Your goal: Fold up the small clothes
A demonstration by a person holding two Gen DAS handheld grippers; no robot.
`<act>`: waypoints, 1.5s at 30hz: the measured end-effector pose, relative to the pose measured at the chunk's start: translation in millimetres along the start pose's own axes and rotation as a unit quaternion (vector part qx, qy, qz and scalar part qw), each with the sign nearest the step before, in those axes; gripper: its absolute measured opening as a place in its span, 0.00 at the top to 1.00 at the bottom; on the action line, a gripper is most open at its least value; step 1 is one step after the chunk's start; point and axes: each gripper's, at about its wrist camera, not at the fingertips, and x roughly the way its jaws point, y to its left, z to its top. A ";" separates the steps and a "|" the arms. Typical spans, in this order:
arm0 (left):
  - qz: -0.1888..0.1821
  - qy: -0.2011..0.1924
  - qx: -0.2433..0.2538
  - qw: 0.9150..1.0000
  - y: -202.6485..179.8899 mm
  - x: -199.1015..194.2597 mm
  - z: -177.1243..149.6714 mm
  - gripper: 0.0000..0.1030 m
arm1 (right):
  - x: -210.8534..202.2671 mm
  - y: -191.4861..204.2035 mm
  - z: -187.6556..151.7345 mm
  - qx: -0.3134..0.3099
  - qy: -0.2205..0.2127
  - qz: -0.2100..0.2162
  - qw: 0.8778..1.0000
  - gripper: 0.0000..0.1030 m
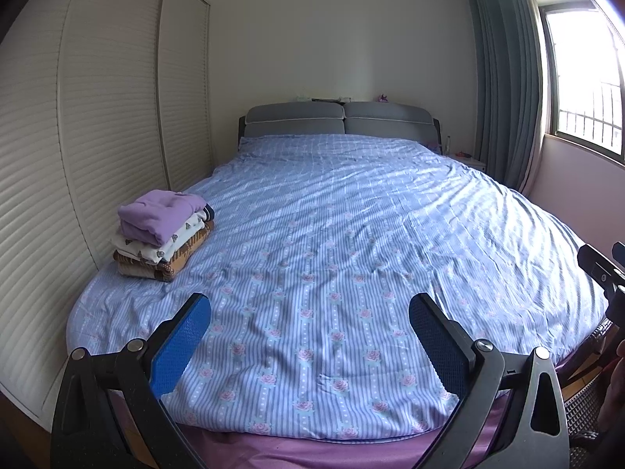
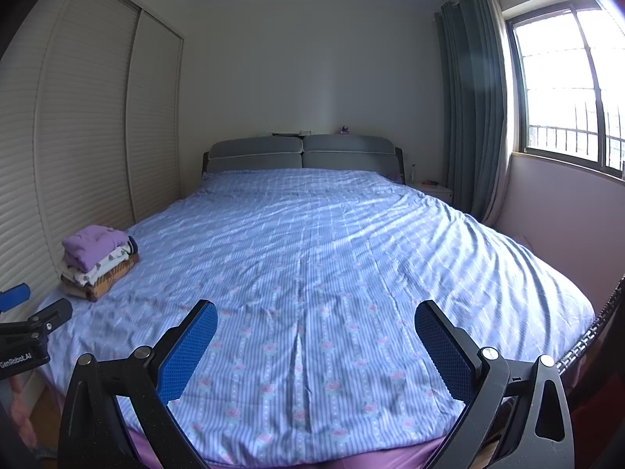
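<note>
A stack of folded small clothes [image 1: 164, 234] sits near the left edge of the bed, purple piece on top, a white patterned one and a brown one beneath; it also shows in the right wrist view [image 2: 97, 265]. My left gripper [image 1: 308, 308] is open and empty, held above the foot of the bed, well right of the stack. My right gripper [image 2: 316, 316] is open and empty, also above the foot of the bed. Part of the left gripper [image 2: 35, 320] shows at the left edge of the right wrist view, and part of the right gripper [image 1: 601, 269] at the right edge of the left wrist view.
The bed [image 1: 351, 215] has a blue striped floral cover and a grey headboard [image 1: 340, 119]. A louvred wardrobe [image 1: 78, 136] lines the left side. A window [image 2: 570, 97] with grey curtains [image 2: 472, 109] is on the right. A wicker basket edge [image 2: 586, 340] is at the right.
</note>
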 end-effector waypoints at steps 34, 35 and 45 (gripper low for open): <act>-0.001 0.001 -0.002 1.000 -5.6 -3.9 0.9 0.00 | 0.6 3.2 -0.6 0.002 0.002 0.001 1.000 0.01; -0.001 0.002 -0.002 1.000 -5.8 -4.1 0.9 0.00 | 0.7 3.5 -0.7 0.001 0.001 0.001 1.000 0.01; -0.003 0.012 0.000 1.000 -5.3 -0.6 -1.4 0.00 | 1.3 4.5 -1.9 0.004 0.003 0.002 1.000 0.01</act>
